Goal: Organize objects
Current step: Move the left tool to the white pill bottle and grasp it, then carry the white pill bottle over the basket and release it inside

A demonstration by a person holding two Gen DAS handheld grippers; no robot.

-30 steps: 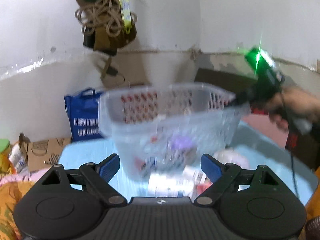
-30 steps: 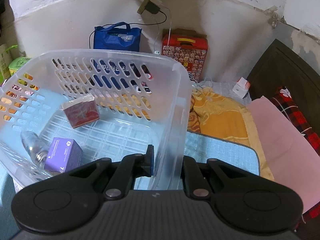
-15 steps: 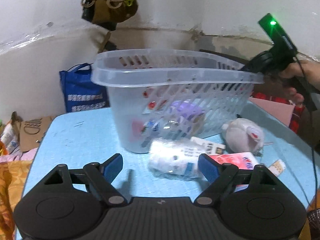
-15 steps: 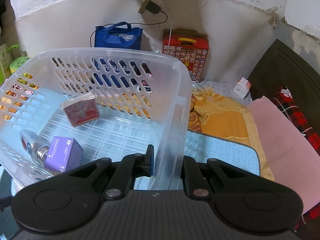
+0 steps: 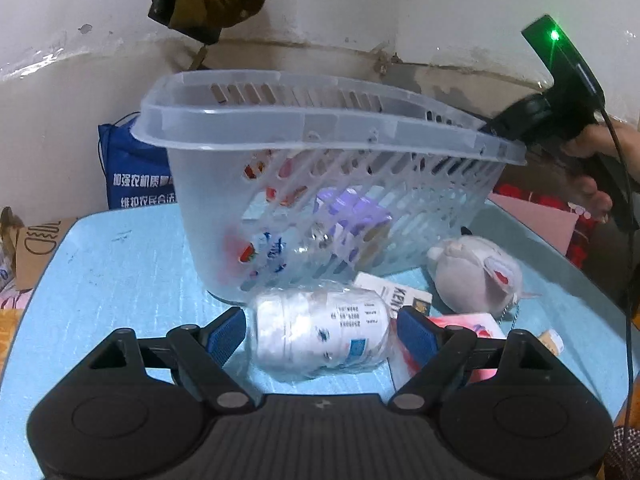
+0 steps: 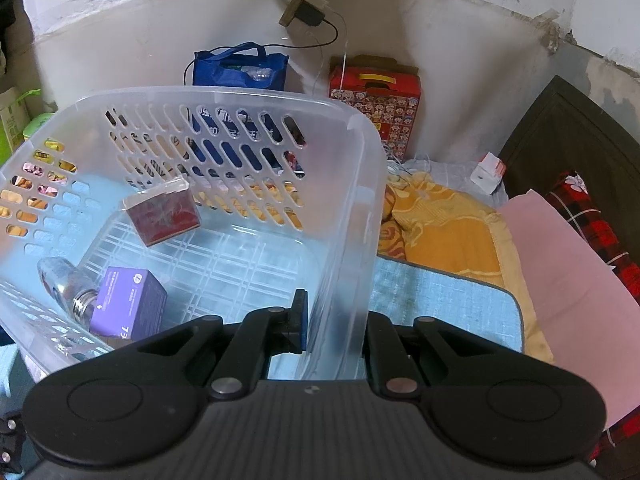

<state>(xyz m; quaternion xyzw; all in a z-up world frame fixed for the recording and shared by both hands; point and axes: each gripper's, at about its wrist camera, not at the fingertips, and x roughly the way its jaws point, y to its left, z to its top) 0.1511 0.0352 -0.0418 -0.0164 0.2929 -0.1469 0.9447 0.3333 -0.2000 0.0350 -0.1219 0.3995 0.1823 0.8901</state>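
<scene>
While right gripper (image 6: 334,330) clamps basket (image 6: 362,184), box (image 5: 394,290) reads "KEN", bottle (image 5: 320,332) shows dates

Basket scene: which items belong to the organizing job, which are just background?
Job:
basket, shut in right gripper
wrapped white bottle between the open left gripper fingers
plush toy
purple box
red box

Lying about:
blue bag
red case
yellow blanket

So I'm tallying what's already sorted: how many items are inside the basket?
3: a red box by the far wall, a purple box at the near left, and a clear bottle beside it. The near wall may hide more.
</scene>
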